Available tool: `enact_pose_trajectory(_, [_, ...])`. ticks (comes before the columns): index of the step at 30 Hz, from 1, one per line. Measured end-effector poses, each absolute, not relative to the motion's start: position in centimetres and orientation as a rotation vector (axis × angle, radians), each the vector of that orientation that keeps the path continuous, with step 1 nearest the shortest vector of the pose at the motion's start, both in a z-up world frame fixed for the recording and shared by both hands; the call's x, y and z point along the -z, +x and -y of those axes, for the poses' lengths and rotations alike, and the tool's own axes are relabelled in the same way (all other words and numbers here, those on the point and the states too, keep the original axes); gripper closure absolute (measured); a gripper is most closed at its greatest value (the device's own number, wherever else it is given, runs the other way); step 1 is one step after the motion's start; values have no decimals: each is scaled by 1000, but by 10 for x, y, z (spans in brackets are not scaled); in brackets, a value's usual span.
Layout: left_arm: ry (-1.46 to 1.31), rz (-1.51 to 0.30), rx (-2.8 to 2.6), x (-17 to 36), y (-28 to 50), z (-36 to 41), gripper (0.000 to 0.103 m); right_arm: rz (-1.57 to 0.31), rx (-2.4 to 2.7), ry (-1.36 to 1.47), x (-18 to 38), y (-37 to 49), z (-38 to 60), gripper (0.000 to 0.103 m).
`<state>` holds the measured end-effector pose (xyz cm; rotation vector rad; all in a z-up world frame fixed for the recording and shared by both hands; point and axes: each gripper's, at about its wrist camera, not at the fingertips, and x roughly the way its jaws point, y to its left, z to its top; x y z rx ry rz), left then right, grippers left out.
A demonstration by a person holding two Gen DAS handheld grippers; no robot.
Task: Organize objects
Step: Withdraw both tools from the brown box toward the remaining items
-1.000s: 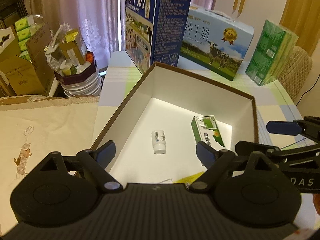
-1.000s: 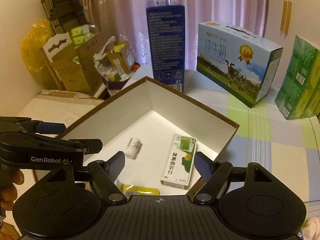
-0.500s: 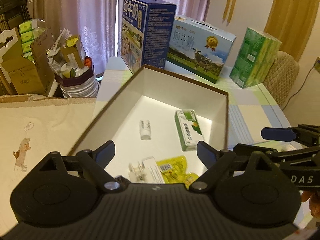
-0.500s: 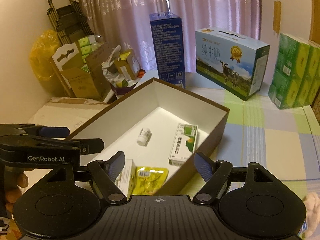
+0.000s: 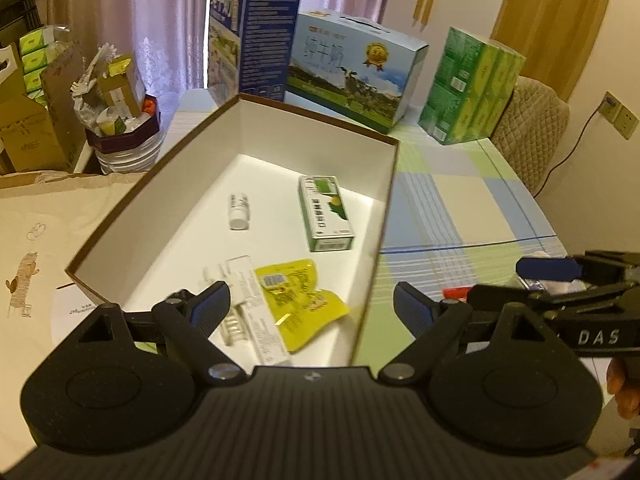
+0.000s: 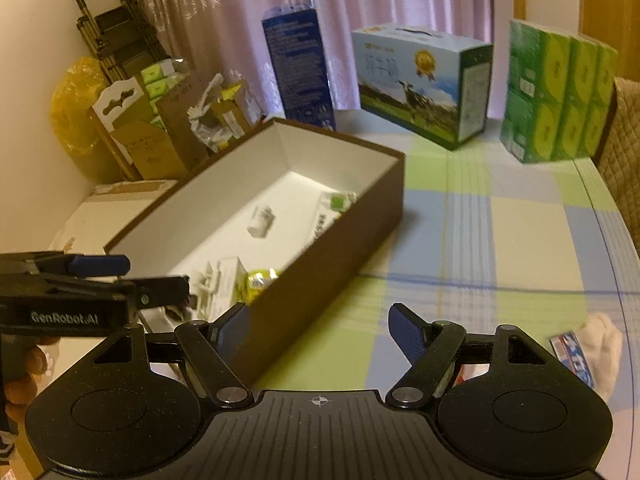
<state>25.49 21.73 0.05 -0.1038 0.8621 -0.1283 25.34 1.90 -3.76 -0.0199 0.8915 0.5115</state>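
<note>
Left wrist view: left gripper (image 5: pixel 312 300) with fingers spread apart and nothing between them, poised over the near end of a brown box (image 5: pixel 386 216) with a white interior, which stands on a checked tablecloth (image 5: pixel 452 208); inside the box lie a white pill bottle (image 5: pixel 239 211) on its side, a green-and-white carton (image 5: pixel 326 212) lying flat just beside it, a yellow sachet (image 5: pixel 296 300) and a white blister-pack carton (image 5: pixel 256 312) touching the sachet at the near end; behind the box stand a tall blue milk carton case (image 5: pixel 256 36), a cow-printed milk case (image 5: pixel 352 68) and a green tissue multipack (image 5: pixel 468 88). Right wrist view: right gripper (image 6: pixel 318 328) likewise spread apart and empty, its left finger (image 6: pixel 230 326) against the box's outer wall (image 6: pixel 332 248), its right finger over the tablecloth; a small blue-and-white packet (image 6: pixel 572 356) beside a pale cloth (image 6: pixel 604 340) lies near the table edge, well apart from the box; motion blur obscures finer labels.
</note>
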Motion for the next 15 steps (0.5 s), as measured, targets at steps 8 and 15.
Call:
enact_pose_trajectory(8, [-98, -883, 173, 3, 242, -178, 17, -926, -489, -3, 44, 237, 23, 29])
enact_pose_trajectory(15, [-83, -916, 222, 15, 232, -138, 17, -983, -430, 23, 57, 221, 68, 29])
